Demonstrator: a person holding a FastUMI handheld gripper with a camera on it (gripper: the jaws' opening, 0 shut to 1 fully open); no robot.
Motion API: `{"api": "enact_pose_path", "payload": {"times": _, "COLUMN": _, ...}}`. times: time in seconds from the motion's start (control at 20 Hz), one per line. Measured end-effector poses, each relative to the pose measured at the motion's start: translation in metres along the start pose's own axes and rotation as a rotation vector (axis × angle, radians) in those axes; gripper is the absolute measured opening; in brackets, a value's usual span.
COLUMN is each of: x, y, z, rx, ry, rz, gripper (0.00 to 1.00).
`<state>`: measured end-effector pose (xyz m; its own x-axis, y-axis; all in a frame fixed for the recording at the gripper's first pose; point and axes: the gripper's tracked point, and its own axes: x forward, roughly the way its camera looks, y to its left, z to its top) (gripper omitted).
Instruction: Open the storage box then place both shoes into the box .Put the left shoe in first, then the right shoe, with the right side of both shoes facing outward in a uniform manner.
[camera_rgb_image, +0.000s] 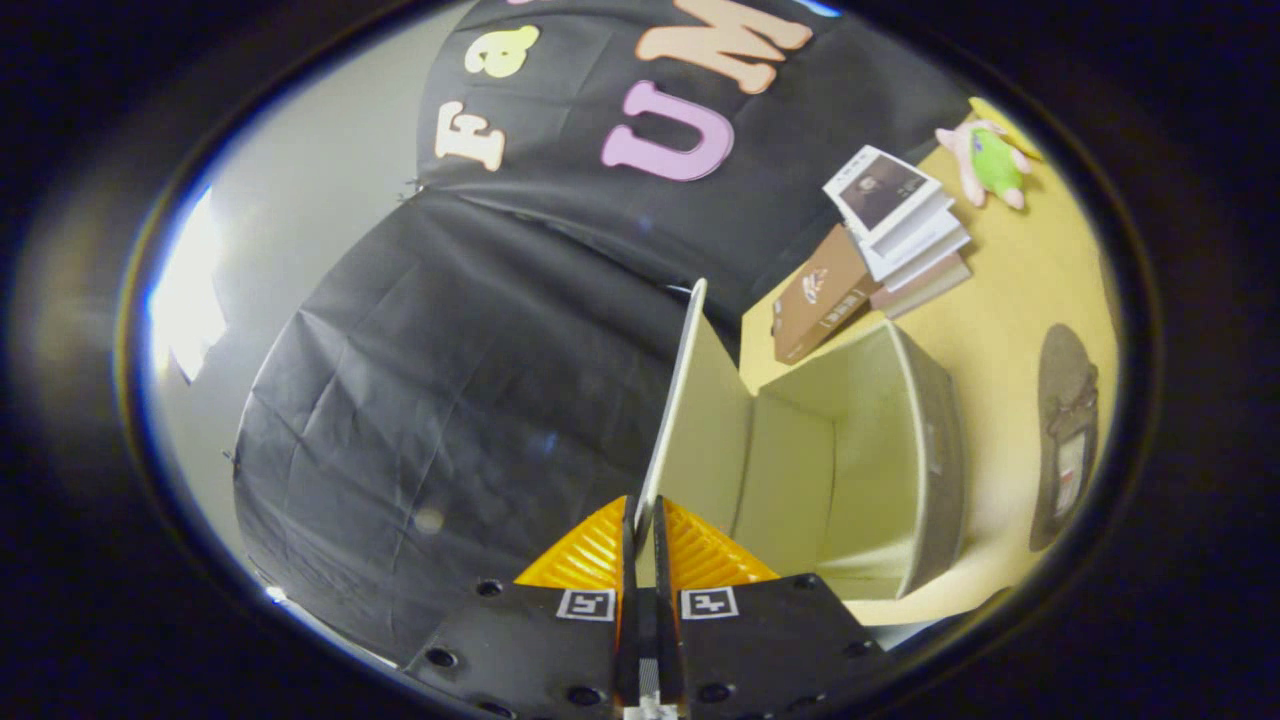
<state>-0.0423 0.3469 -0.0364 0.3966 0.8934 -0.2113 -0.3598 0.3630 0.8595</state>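
Item 1, nearest: gripper (645, 535), fingers closed tight on the edge of the lid (680, 400), both pressing on the thin panel, which runs edge-on forward from between them

Item 2, just ahead: storage box (850, 470), pale interior exposed, lid swung up and away from the opening; nothing visible inside; box appears tipped relative to the camera, which is rolled to one side

Item 3, beside the box, on the yellow table (1010, 300): one dark shoe (1065, 435), lying apart from the box; which shoe of the pair it is cannot be told

Item 4, beyond the box: a stack of books (880, 250), a brown one lowest and nearest the box

Item 5, farthest: a plush toy (990, 160), at the far part of the table

Risk note: the hold is on a narrow strip of lid edge, so the panel could slip free and fall shut; pulling further could drag or tilt the light box toward the books
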Motion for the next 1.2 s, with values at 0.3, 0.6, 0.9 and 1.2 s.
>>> {"api": "enact_pose_path", "payload": {"times": 0.3, "x": 0.044, "y": 0.038, "z": -0.031, "rx": -0.041, "ry": 0.080, "rz": 0.029, "gripper": 0.10}}
{"api": "enact_pose_path", "payload": {"times": 0.6, "x": 0.077, "y": 0.060, "z": -0.062, "rx": -0.105, "ry": 0.151, "rz": 0.036, "gripper": 0.19}}
{"api": "enact_pose_path", "payload": {"times": 0.9, "x": 0.078, "y": 0.053, "z": -0.069, "rx": -0.163, "ry": 0.169, "rz": 0.010, "gripper": 0.71}}
{"api": "enact_pose_path", "payload": {"times": 1.2, "x": 0.056, "y": 0.027, "z": -0.041, "rx": -0.190, "ry": 0.094, "rz": -0.046, "gripper": 0.99}}
